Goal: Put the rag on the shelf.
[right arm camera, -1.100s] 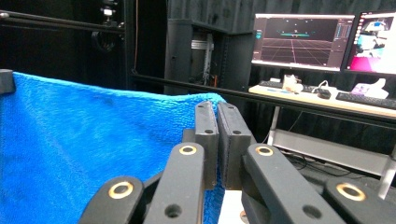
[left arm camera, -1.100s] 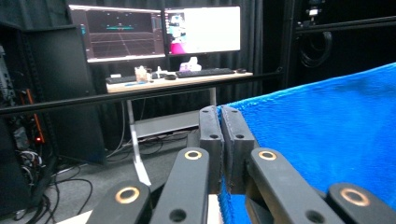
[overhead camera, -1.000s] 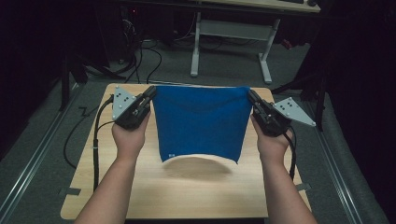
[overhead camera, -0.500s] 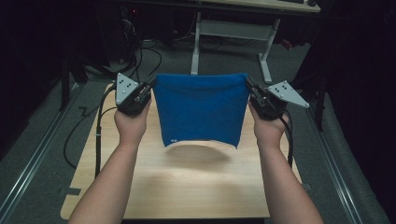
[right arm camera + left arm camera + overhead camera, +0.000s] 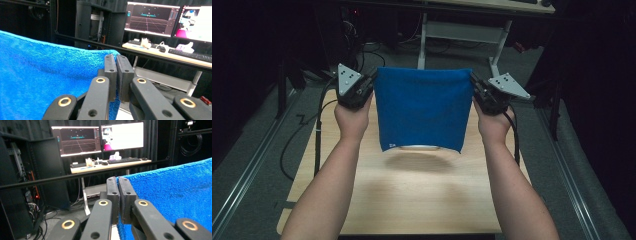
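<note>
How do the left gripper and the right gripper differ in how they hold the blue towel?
The left gripper pinches the blue towel's upper left corner; the right gripper pinches its upper right corner. The left gripper's grey plate stands steeper; the right gripper's lies flatter. Both are shut on the towel, hanging above the table.

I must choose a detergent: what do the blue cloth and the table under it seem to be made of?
The blue cloth looks like terry or microfibre towelling: a matt, looped, fuzzy pile shows in the left gripper view. The light table looks like wood or wood-grain laminate, smooth with a faint sheen; which one I cannot tell.
</note>
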### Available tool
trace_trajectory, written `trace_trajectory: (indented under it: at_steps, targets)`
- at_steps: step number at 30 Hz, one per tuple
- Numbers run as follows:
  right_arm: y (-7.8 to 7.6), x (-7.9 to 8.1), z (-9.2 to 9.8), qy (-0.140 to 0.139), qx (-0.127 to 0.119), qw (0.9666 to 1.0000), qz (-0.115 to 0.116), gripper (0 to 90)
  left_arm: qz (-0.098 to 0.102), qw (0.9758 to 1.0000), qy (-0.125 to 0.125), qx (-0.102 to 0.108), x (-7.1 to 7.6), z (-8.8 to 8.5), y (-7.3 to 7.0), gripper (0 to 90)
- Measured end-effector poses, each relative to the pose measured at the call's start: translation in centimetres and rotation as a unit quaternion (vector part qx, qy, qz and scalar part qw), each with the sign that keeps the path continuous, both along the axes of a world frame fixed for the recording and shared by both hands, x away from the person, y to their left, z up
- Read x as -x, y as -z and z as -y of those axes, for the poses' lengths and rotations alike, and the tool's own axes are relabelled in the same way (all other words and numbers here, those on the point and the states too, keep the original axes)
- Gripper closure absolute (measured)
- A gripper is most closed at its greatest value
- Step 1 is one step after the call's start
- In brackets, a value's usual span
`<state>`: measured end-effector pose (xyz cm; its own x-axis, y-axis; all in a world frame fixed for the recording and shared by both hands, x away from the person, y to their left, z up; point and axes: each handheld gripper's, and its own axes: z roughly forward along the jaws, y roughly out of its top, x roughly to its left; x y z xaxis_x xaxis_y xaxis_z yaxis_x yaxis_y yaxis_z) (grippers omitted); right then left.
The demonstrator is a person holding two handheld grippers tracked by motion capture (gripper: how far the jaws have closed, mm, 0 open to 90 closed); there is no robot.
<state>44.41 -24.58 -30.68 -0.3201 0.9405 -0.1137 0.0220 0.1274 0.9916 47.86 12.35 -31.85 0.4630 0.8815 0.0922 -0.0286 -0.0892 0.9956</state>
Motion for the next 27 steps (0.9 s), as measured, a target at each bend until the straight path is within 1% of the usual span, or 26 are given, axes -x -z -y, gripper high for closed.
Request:
trace_trajectory:
  at_steps: [2, 4, 6, 7, 9, 10, 11, 13, 15, 17, 20, 22, 23, 24, 25, 26, 27]
  targets:
    - [0.1, -0.5, 0.0, 0.003, 0.003, 1.0, -0.005, 88.0, 0.0, 1.0, 0.0, -0.004, -0.3, 0.0, -0.3, 88.3]
    - [0.2, -1.1, -0.1, 0.005, 0.006, 0.9999, -0.008, 88.0, 0.005, 1.0, -0.002, -0.008, -0.6, 0.1, -0.5, 88.3]
    - [0.2, -1.5, -0.1, 0.008, 0.007, 0.9999, -0.009, 88.0, 0.001, 1.0, -0.003, -0.007, -1.2, 0.1, -0.6, 88.3]
    - [0.3, -1.8, -0.2, 0.009, 0.011, 0.9999, -0.008, 88.0, 0.0, 1.0, -0.004, -0.006, -1.4, 0.2, -0.5, 88.3]
    - [0.6, -2.5, -0.2, 0.012, 0.014, 0.9998, -0.007, 88.0, -0.014, 0.9999, -0.008, -0.006, -2.3, 0.3, 0.1, 88.3]
    - [0.8, -2.8, -0.2, 0.011, 0.011, 0.9998, -0.011, 88.0, -0.024, 0.9997, -0.009, -0.007, -2.7, 0.4, 0.6, 88.3]
    - [1.2, -3.2, -0.2, 0.012, 0.011, 0.9997, -0.018, 88.0, -0.03, 0.9995, -0.009, -0.008, -3.0, 0.5, 0.9, 88.2]
    - [1.7, -3.7, -0.2, 0.014, 0.015, 0.9995, -0.024, 88.0, -0.04, 0.999, -0.012, -0.014, -3.4, 0.6, 1.7, 88.2]
    - [2.7, -4.2, -0.2, 0.016, 0.018, 0.9991, -0.035, 88.0, -0.064, 0.9978, -0.006, -0.017, -4.1, 0.6, 3.0, 88.2]
    - [3.5, -4.6, -0.2, 0.02, 0.024, 0.9986, -0.043, 88.0, -0.078, 0.9967, -0.005, -0.025, -4.4, 0.8, 4.0, 88.2]
    - [4.9, -5.1, 0.0, 0.023, 0.028, 0.9975, -0.061, 88.0, -0.101, 0.9943, -0.003, -0.034, -4.7, 0.9, 5.6, 88.1]
    - [5.8, -5.2, -0.1, 0.024, 0.035, 0.9966, -0.071, 88.0, -0.111, 0.993, -0.004, -0.039, -4.8, 1.0, 6.8, 88.1]
    - [6.3, -5.2, -0.1, 0.024, 0.039, 0.996, -0.076, 88.0, -0.124, 0.9914, -0.003, -0.041, -5.0, 0.9, 7.6, 88.1]
    - [6.9, -5.4, -0.2, 0.022, 0.047, 0.995, -0.085, 88.0, -0.132, 0.9905, -0.003, -0.041, -5.0, 0.9, 8.2, 88.1]
    - [7.4, -5.4, -0.3, 0.022, 0.048, 0.9946, -0.089, 88.0, -0.134, 0.9902, -0.003, -0.04, -5.0, 0.8, 8.5, 88.1]
    - [7.6, -5.4, -0.3, 0.022, 0.048, 0.9944, -0.091, 87.9, -0.144, 0.9888, -0.002, -0.039, -4.9, 0.7, 9.1, 88.1]
    - [8.2, -5.3, -0.4, 0.019, 0.048, 0.9939, -0.097, 88.0, -0.149, 0.988, -0.002, -0.04, -4.9, 0.7, 9.5, 88.1]
